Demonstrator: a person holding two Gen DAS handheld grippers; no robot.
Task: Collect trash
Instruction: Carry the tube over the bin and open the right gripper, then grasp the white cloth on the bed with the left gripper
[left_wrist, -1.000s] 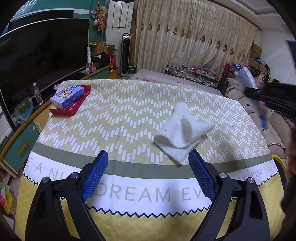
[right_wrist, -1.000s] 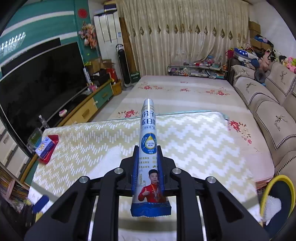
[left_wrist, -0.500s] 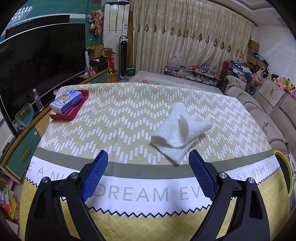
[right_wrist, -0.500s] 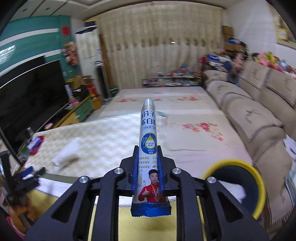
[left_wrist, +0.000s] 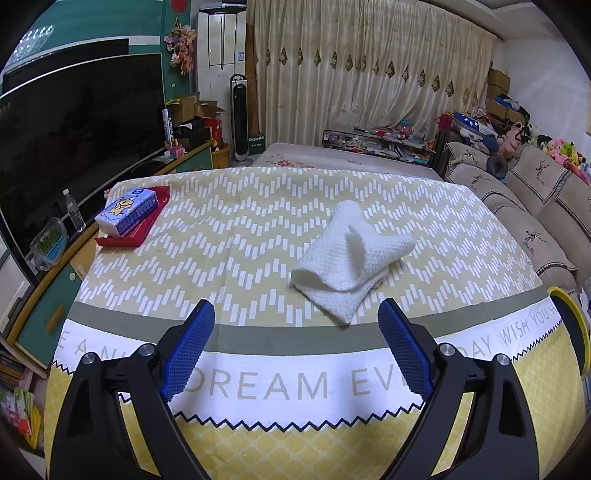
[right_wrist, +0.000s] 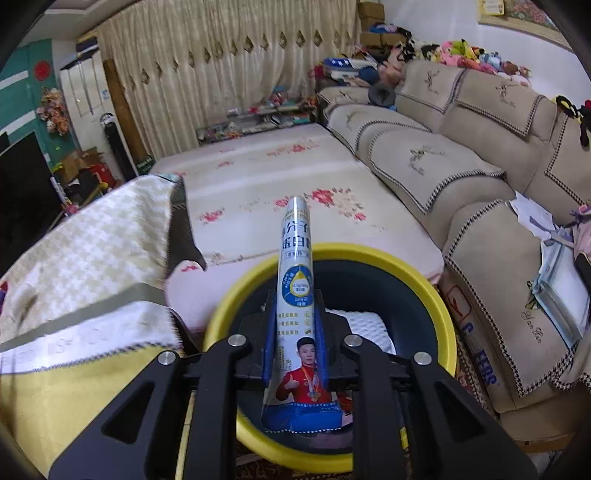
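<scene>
The left gripper (left_wrist: 295, 343) hung over the near edge of the counter (left_wrist: 229, 236), which had a yellow and white zigzag cloth on it. Its two blue fingers (left_wrist: 188, 350) stood wide apart, and nothing was between them. Just past the fingers, a little to the right, a crumpled white towel (left_wrist: 351, 262) lay on the cloth. The fingers were not touching it. Far off at the left corner of the counter, a blue tissue pack (left_wrist: 127, 210) sat on a red tray (left_wrist: 129, 236).

The right gripper (right_wrist: 295, 343) had its fingers (right_wrist: 320, 332) squeezed tight on a long wrapper (right_wrist: 295, 295). The wrapper was white and blue, with a picture of a person in red near the bottom. It stuck up and away between the fingers, and its flat blue end hung below them.

Right under the right gripper was a round bin (right_wrist: 417, 273) with a yellow rim and a dark inside. It stood on the floor beside the counter, close to a beige sofa (right_wrist: 461, 155). The wrapper was held over the bin's opening. Something white and bumpy (right_wrist: 365, 325) lay inside the bin. In the left view, the bin's yellow rim (left_wrist: 572, 317) peeked in at the right edge, just past the counter.
</scene>
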